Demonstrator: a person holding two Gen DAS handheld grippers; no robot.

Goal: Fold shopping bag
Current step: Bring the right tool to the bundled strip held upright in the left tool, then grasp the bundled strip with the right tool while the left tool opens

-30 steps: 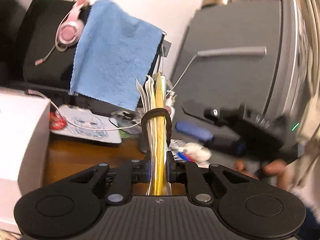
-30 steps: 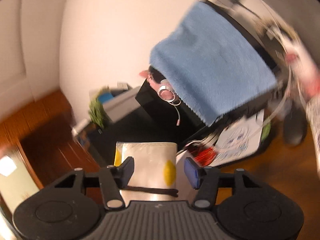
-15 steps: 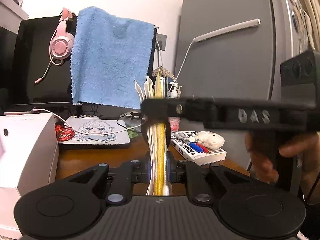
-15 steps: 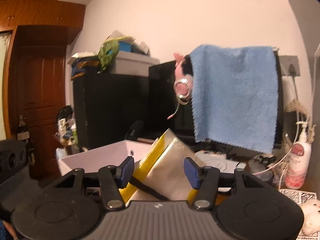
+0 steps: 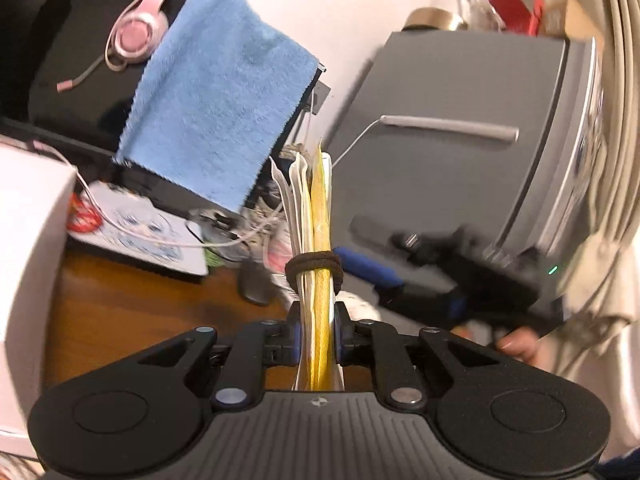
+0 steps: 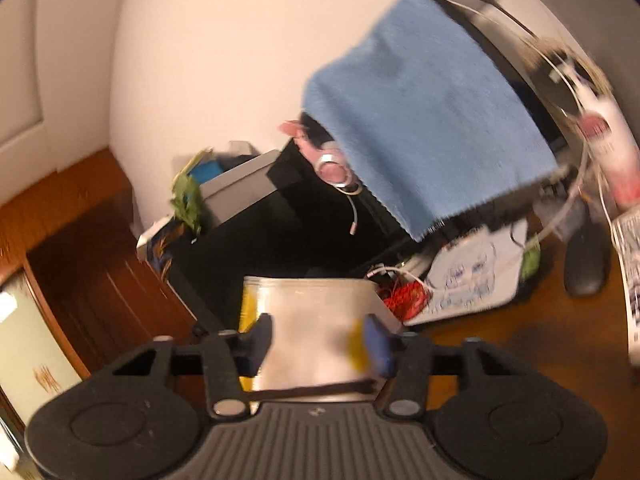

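Note:
The folded shopping bag (image 5: pixel 316 216) is a thin silver and yellow packet standing edge-on, bound by a brown elastic band (image 5: pixel 314 266). My left gripper (image 5: pixel 318 340) is shut on its lower end. In the left wrist view a blue finger pad (image 5: pixel 368 272) of my right gripper sits just right of the band, held by a person's hand (image 5: pixel 516 346). In the right wrist view the bag's flat silver face (image 6: pixel 316 320) fills the space between the fingers of my right gripper (image 6: pixel 318 340), which stands open. The band (image 6: pixel 316 390) crosses the bag near the gripper body.
A blue towel (image 5: pixel 216 120) and pink headset (image 5: pixel 136 36) hang on a black monitor. A grey fridge (image 5: pixel 460 160) stands right, a white box (image 5: pixel 28 240) left. The wooden desk (image 5: pixel 120 304) holds a printed mouse pad (image 5: pixel 148 232), cables, a black mouse (image 6: pixel 586 264) and a lotion bottle (image 6: pixel 608 148).
Both views have tilted from level half a second ago. My right gripper has dropped from across the front of the bag to its right side. The bag stays clamped in the left gripper.

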